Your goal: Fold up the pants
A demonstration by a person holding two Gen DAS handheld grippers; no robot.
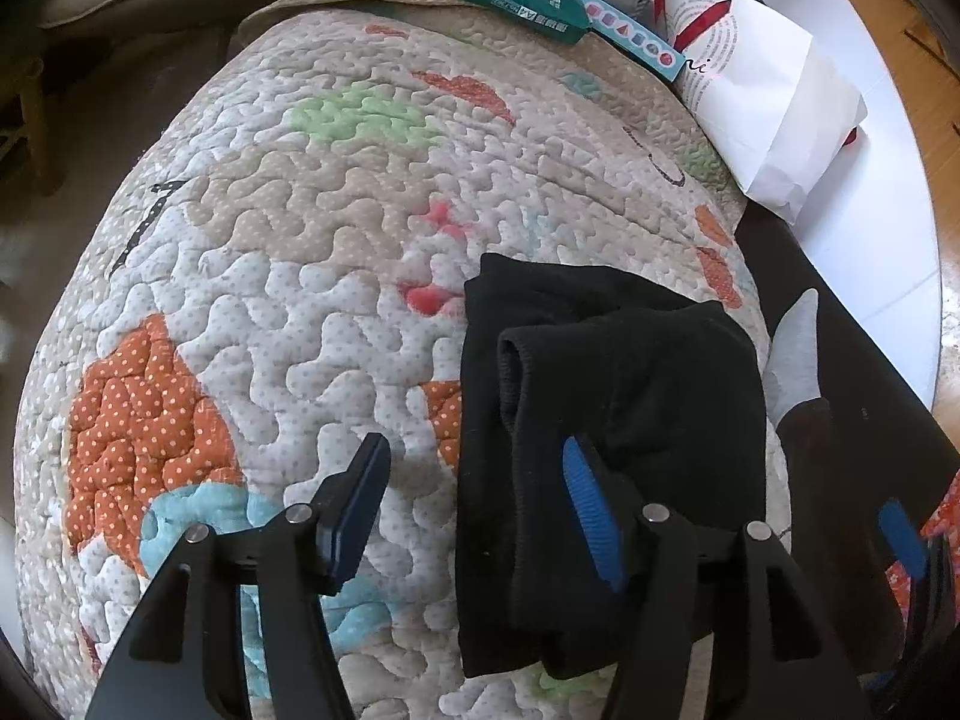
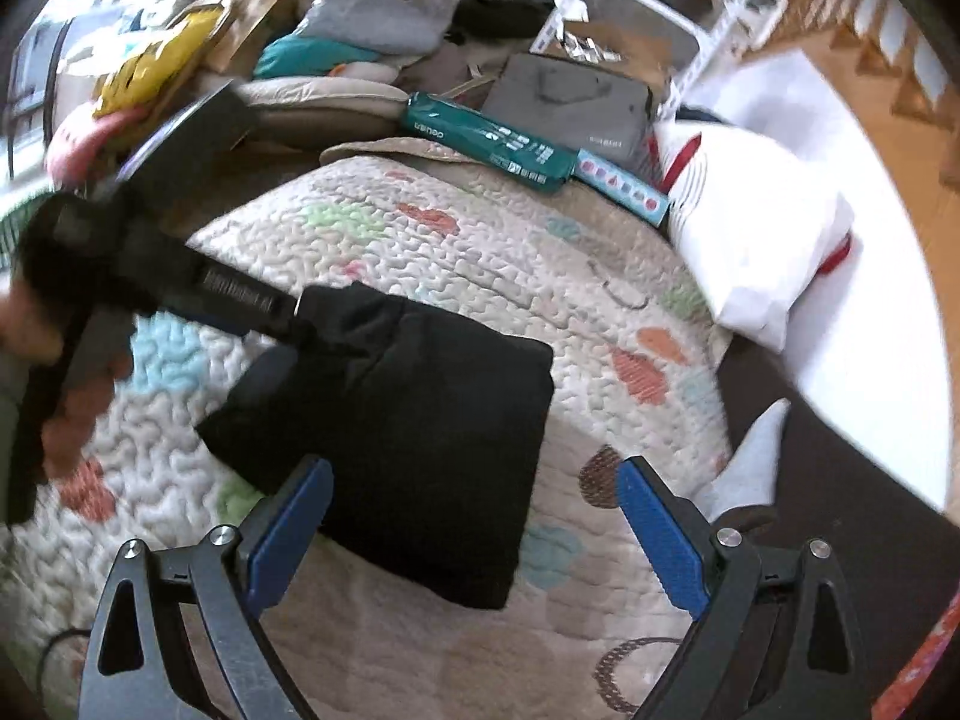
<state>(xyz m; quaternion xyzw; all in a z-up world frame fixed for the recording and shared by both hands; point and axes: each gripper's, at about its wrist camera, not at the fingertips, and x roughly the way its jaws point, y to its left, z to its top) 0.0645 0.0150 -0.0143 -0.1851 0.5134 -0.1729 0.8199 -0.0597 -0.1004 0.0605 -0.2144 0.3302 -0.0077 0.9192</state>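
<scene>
Right gripper (image 2: 474,531) spread, empty | left gripper (image 1: 474,510) parted, one finger on pants (image 2: 408,420) | pants folded on quilt (image 1: 300,192) | soft, light; pinch layered edge

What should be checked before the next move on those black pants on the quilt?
1. Black folded pants lie fully on the patterned quilted blanket: ok.
2. Left gripper open, one finger on the pants: ok.
3. Right gripper open, holding nothing: ok.
4. Fold tidy: not ok, a ribbed cuff gapes on top.
5. White paper bag and green box lie apart from the pants: ok.
6. Layers underneath aligned: cannot tell.
</scene>
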